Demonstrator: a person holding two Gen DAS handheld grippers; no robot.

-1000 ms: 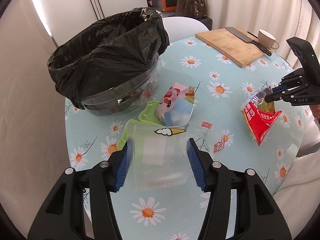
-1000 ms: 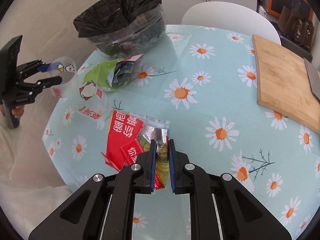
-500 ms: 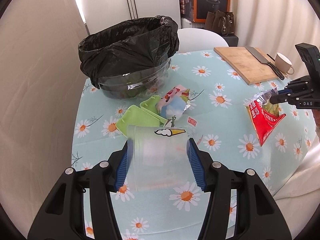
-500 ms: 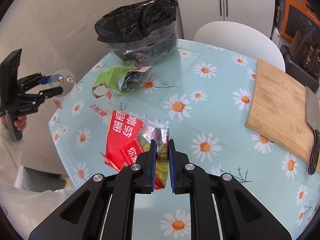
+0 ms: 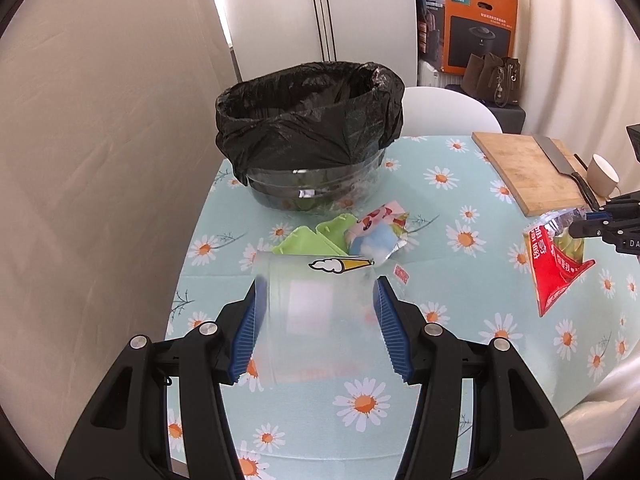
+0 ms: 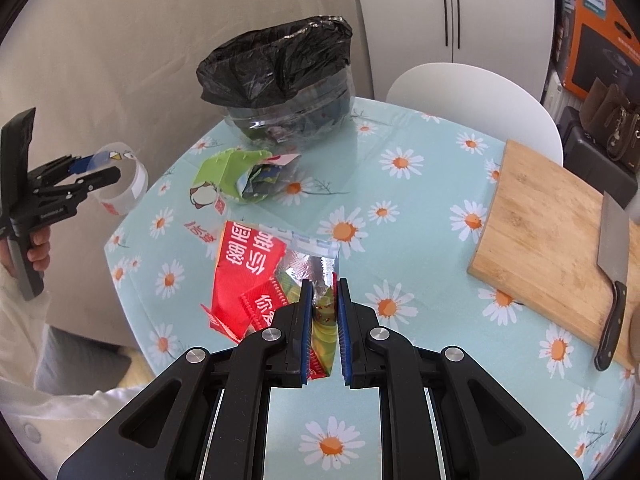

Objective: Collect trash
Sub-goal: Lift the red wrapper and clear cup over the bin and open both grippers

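My left gripper (image 5: 318,292) is shut on a clear plastic cup (image 5: 320,312) with a cartoon print, held above the table's near edge; it also shows in the right wrist view (image 6: 124,178). My right gripper (image 6: 323,294) is shut on a red snack wrapper (image 6: 248,264) with a foil lining, held above the table; the wrapper also shows in the left wrist view (image 5: 554,264). A bin lined with a black bag (image 5: 310,120) stands at the far side of the table, open at the top. A green wrapper (image 5: 308,238) and a colourful packet (image 5: 378,232) lie in front of it.
The round table has a daisy tablecloth (image 5: 440,216). A wooden cutting board (image 6: 548,204) with a cleaver (image 6: 614,268) lies at the right, next to a cup (image 5: 604,174). A white chair (image 6: 472,92) stands behind the table.
Both grippers have risen and drawn back from the table with their loads. The bin now appears farther off and its open top shows.
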